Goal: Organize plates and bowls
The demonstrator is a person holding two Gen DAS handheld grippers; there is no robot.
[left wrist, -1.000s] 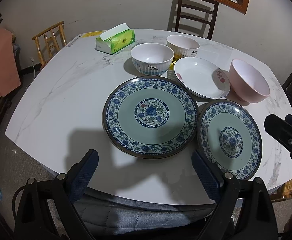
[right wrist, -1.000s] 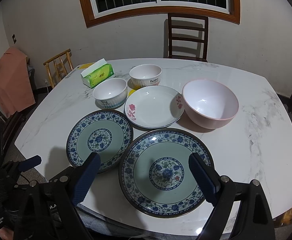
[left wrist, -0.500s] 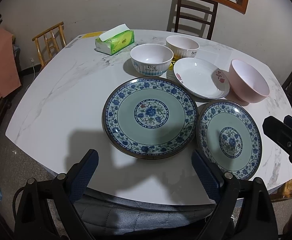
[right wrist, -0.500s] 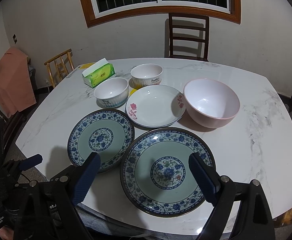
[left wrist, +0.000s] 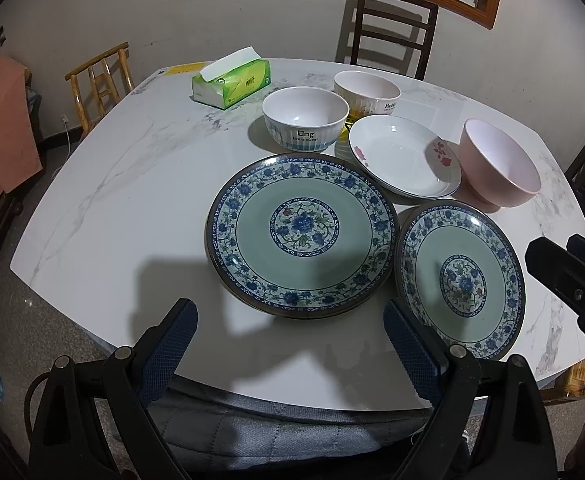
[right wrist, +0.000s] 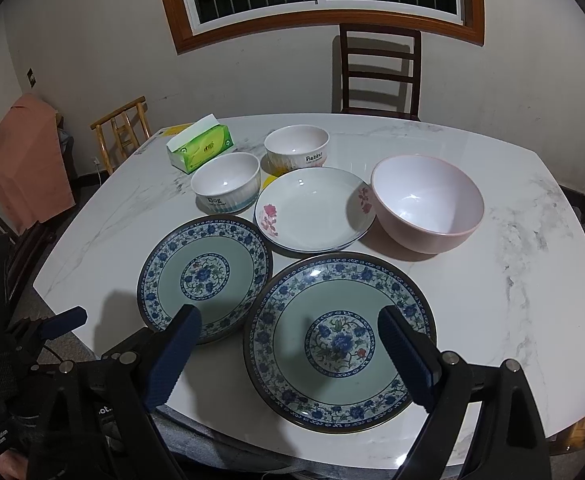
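Two blue-patterned plates lie side by side near the table's front edge: the left plate (left wrist: 300, 232) (right wrist: 204, 276) and the right plate (left wrist: 462, 280) (right wrist: 340, 340). Behind them sit a white flowered plate (left wrist: 404, 156) (right wrist: 314, 208), a pink bowl (left wrist: 500, 168) (right wrist: 428, 200), a "Dog" bowl (left wrist: 305, 118) (right wrist: 226, 182) and a "Rabbit" bowl (left wrist: 366, 92) (right wrist: 296, 148). My left gripper (left wrist: 287, 312) hovers open in front of the left plate, holding nothing. My right gripper (right wrist: 287, 314) is open above the near rims of both plates.
A green tissue box (left wrist: 232, 78) (right wrist: 200, 146) stands at the back left of the white marble table (left wrist: 124, 200). Wooden chairs (right wrist: 378, 72) surround the table, and an orange cloth (right wrist: 24, 160) hangs at the far left. A window is set in the back wall.
Nothing on the table has moved. Both grippers stay open and almost still, with only a slight drift in the right wrist view.
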